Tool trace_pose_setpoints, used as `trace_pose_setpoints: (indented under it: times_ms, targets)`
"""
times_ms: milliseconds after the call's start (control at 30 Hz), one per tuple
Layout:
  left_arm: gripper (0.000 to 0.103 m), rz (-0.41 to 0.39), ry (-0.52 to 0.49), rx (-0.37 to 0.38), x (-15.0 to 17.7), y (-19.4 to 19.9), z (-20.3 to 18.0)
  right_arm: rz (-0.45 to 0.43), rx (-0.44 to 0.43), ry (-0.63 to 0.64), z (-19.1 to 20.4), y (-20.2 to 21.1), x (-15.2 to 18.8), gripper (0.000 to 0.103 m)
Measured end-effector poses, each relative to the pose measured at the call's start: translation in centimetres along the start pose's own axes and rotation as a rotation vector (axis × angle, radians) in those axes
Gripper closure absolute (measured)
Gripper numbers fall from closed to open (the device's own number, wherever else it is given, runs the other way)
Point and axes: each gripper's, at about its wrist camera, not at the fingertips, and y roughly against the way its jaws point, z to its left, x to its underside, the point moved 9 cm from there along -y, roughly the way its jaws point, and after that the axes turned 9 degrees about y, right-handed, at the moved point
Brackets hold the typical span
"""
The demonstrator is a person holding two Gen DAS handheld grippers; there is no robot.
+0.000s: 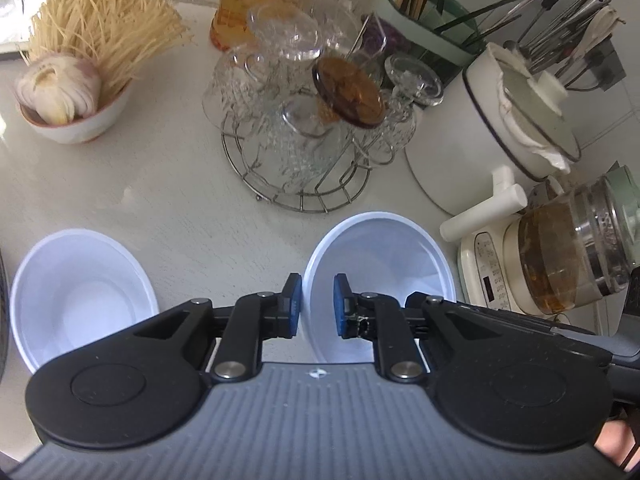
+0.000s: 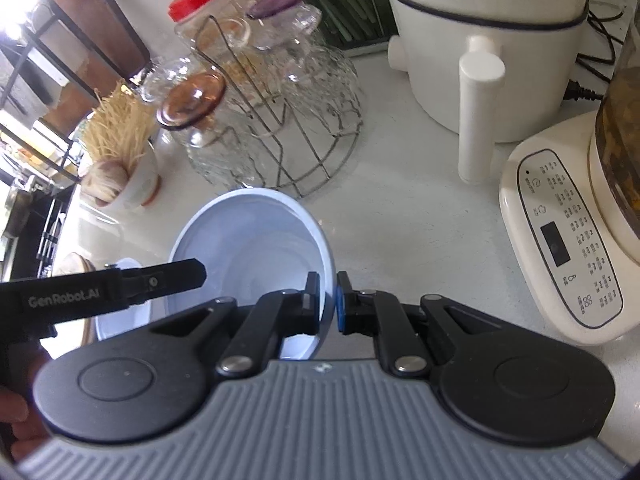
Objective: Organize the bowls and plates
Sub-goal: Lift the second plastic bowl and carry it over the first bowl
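Observation:
A white bowl (image 1: pixel 384 264) is tilted on the pale counter, and it also shows in the right wrist view (image 2: pixel 248 236). My right gripper (image 2: pixel 328 300) is shut on its right rim. My left gripper (image 1: pixel 317 300) straddles its left rim with the jaws a little apart, not pressing it. The left gripper's body (image 2: pixel 120 284) shows at the left of the right wrist view. A second white bowl (image 1: pixel 80 292) sits upright on the counter to the left; part of it shows in the right wrist view (image 2: pixel 120 316).
A wire rack of upturned glasses (image 1: pixel 304 128) stands behind the bowls. A small bowl of noodles and garlic (image 1: pixel 76 96) is at the far left. A white cooker (image 1: pixel 488 128), a tea kettle on its base (image 1: pixel 560 256) and a utensil holder (image 1: pixel 432 12) crowd the right.

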Motion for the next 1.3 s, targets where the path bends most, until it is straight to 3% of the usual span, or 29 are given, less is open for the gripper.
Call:
trace_pose_setpoints:
  times_ms: [533,700,1300]
  targets:
    - [0.084,-0.058,-0.039,0.028,-1.8,4.5,1.8,-0.059,-0.017,-0.015,3.6,1.3,-1.2,0.091]
    - [0.084,-0.086,-0.040,0.031,-2.5,5.8,3.0,-0.111,-0.008,0.035,5.5,2.0,-1.8,0.090]
    - [0.084,-0.134,-0.004,0.035,-3.7,10.2,9.6,-0.110,-0.008,0.095,13.1,0.5,-2.0,0.090]
